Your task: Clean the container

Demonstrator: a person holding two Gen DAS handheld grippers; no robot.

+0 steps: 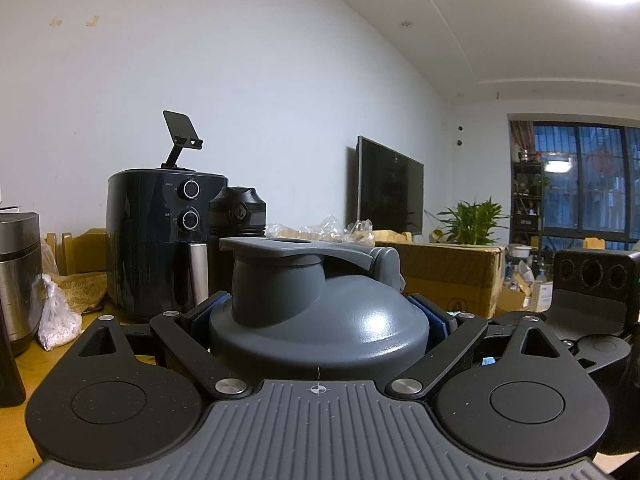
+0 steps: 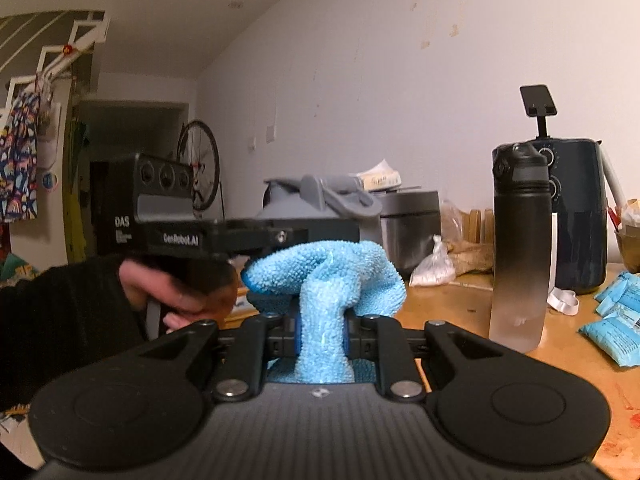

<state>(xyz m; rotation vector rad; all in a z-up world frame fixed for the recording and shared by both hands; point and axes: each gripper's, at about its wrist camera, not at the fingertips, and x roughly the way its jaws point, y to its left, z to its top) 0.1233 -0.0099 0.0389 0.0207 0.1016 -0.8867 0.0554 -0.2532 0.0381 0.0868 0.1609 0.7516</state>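
Item one, my left gripper (image 1: pixel 318 320): blue pads pressed against both sides of the grey container (image 1: pixel 320 320), clamped just under its domed lid; the flip-top spout and carry loop stand upright above the pads, and the gripper points roughly level. Item two, my right gripper (image 2: pixel 322 330): jaws drawn nearly together, pinching a light blue cloth (image 2: pixel 324 280) that bunches in a fat fold above the fingers and hangs down between them. The cloth sits just in front of the container (image 2: pixel 320 200) as seen from the right wrist; whether it touches the container's side I cannot tell, since the left gripper's body crosses the view there. Item three, the left hand (image 2: pixel 176 292): fingers curled around the left gripper's handle, black sleeve (image 2: pixel 60 320) to the wrist, forearm coming in level from the left edge. Surroundings, on the wooden table (image 2: pixel 448 300): a black-to-clear water bottle (image 2: pixel 518 248) standing upright to the right, a dark air fryer (image 1: pixel 160 248) behind it bearing a small black stand (image 1: pixel 180 136), a steel cooker (image 1: pixel 18 280), a knotted plastic bag (image 1: pixel 56 316), light blue packets (image 2: pixel 616 320) at the right edge. Beyond: a cardboard box (image 1: pixel 448 276), a potted plant (image 1: pixel 472 220), a wall-hung television (image 1: pixel 390 188).
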